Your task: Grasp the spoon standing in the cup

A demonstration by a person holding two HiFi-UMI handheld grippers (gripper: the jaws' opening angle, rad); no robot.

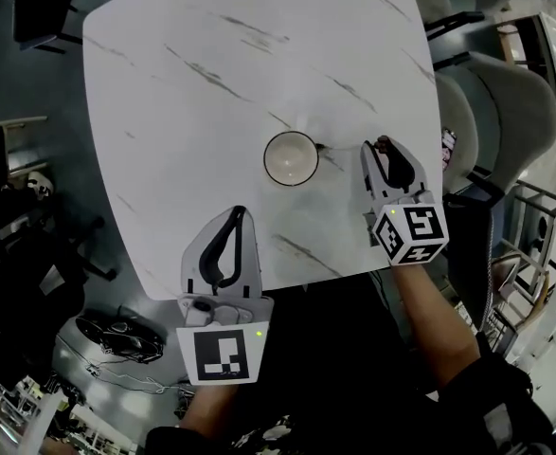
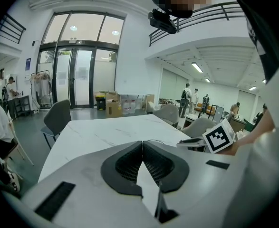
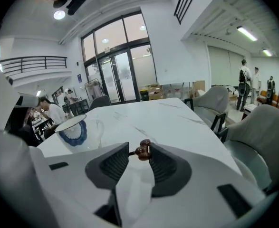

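Reaching over the white marble worktop (image 1: 183, 112), your right gripper (image 1: 384, 150) sits just beside the cup (image 1: 265, 157), on its right in the head view. Its fingers (image 3: 164, 167) stand apart, and a small knobbly reddish-brown piece (image 3: 143, 149) lies between their tips. It touches one finger and leaves a gap to the other, so nothing is clamped. That piece looks like the handle end of the spoon, with a thin stem running off it, though no spoon bowl is visible to confirm this. The cup, white with a blue pattern on its side, stands upright near the middle of the worktop, and from above no spoon is seen standing in it. Your left gripper (image 1: 238, 218) hangs over the near edge of the worktop, well apart from the cup, its fingers closed together on nothing. Judging from this, the grasp is not made at this moment: closing the right fingers on the brown piece is what remains.
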